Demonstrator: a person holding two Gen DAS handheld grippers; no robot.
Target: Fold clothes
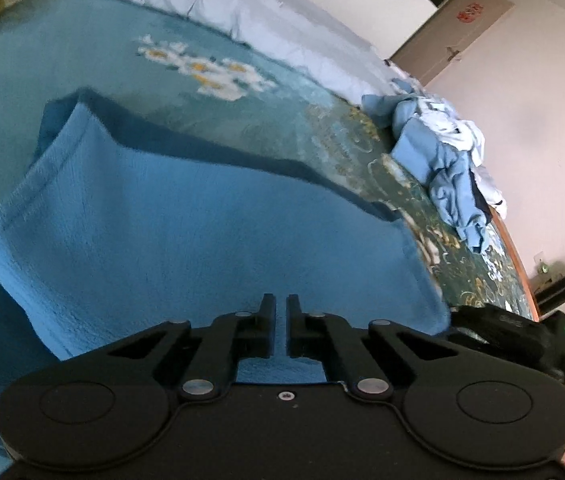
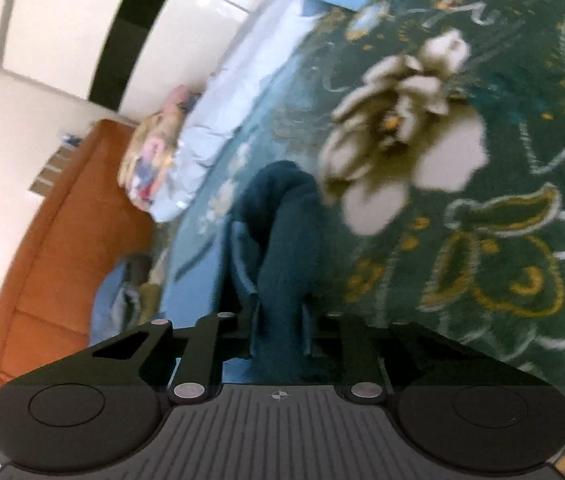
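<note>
A blue textured cloth (image 1: 186, 216) hangs lifted over the teal flowered bedspread (image 1: 82, 60) in the left wrist view. My left gripper (image 1: 281, 308) is shut on the cloth's near edge, its jaws almost touching with fabric between them. In the right wrist view, my right gripper (image 2: 280, 320) is shut on a dark bunched fold of the same blue cloth (image 2: 286, 232), which covers its fingers. The other black gripper (image 1: 510, 332) shows at the cloth's right edge in the left wrist view.
A pile of light blue and white clothes (image 1: 438, 152) lies at the bed's far right edge. A white quilt (image 1: 266, 20) runs along the back. In the right wrist view, an orange-brown headboard (image 2: 54, 248) and a patterned pillow (image 2: 154, 156) stand left, green floral bedspread (image 2: 482, 200) right.
</note>
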